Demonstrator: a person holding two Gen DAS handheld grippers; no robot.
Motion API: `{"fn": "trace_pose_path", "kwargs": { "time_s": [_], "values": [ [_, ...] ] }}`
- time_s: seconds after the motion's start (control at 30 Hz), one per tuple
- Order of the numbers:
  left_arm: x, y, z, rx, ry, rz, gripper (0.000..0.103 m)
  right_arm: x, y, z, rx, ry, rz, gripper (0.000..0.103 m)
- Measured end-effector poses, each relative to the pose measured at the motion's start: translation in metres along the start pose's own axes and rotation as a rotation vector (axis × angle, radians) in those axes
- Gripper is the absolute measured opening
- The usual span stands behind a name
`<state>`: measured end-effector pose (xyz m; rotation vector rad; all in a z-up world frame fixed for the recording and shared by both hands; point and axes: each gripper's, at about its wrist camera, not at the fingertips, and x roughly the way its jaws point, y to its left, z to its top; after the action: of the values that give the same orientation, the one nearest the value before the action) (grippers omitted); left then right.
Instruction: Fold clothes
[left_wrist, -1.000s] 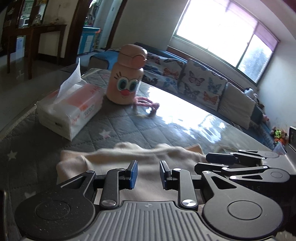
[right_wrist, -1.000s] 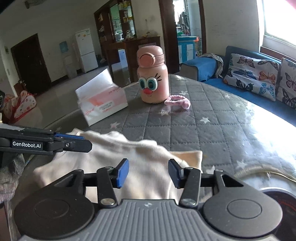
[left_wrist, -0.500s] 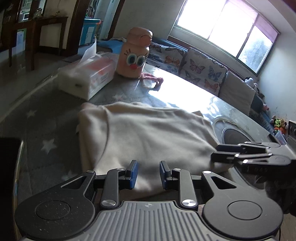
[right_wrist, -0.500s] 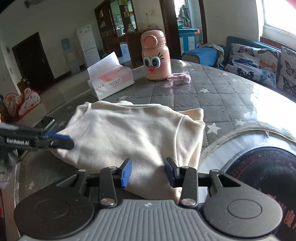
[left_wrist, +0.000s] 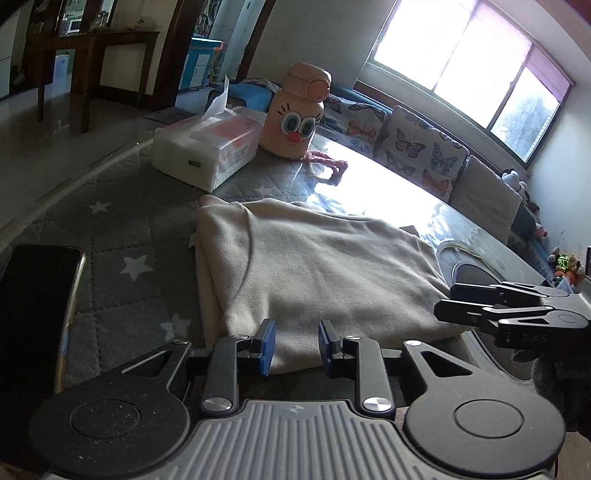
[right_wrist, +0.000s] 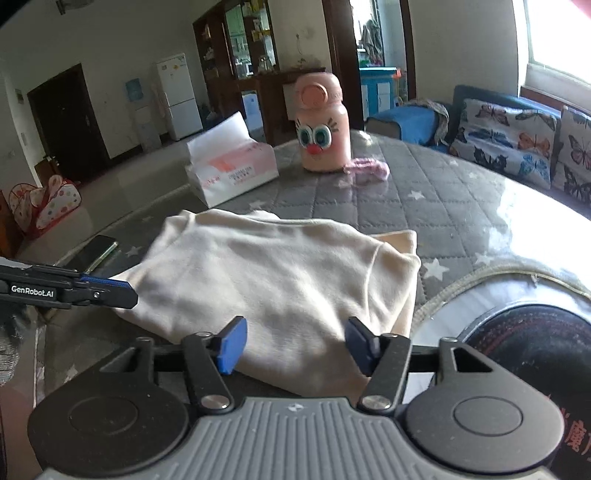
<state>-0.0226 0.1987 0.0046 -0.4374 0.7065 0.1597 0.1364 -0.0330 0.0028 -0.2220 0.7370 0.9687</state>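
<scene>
Both grippers, left gripper (left_wrist: 293, 347) and right gripper (right_wrist: 293, 345), hover spread apart, gripping nothing.
Folded cream garment (right_wrist: 273, 280) lies flat near the table's (right_wrist: 461, 206) near edge.

Bright window (left_wrist: 465, 70) – butterfly-cushioned sofa (left_wrist: 413, 147) beneath, white fridge (right_wrist: 176, 96), dark wooden cabinet (right_wrist: 236, 62), glossy floor (right_wrist: 122, 177)

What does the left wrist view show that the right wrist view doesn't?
Only the left wrist view: the window and toys at far right. Only the right wrist view: the fridge, door and play tent. Both: the folded shirt, phone, tissue box, pink bottle and both claws, left and right, open.
</scene>
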Motion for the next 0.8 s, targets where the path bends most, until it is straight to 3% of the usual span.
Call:
{"fn": "trace_pose_path", "kwargs": {
  "time_s": [0.1,0.4,0.8],
  "values": [
    [-0.007,-0.004,-0.003,0.006,-0.008,0.012,0.036,-0.007,0.006,-0.003,-0.015,-0.016,-0.013,0.08],
    [-0.019,-0.015,-0.011,0.021,-0.005,0.051,0.056,-0.029,0.017,-0.017,-0.032,-0.026,-0.039,0.1],
    [-0.04,-0.035,-0.028,0.085,-0.039,0.083,0.083,-0.053,0.033,-0.032,-0.033,-0.045,-0.069,0.103]
  ]
}}
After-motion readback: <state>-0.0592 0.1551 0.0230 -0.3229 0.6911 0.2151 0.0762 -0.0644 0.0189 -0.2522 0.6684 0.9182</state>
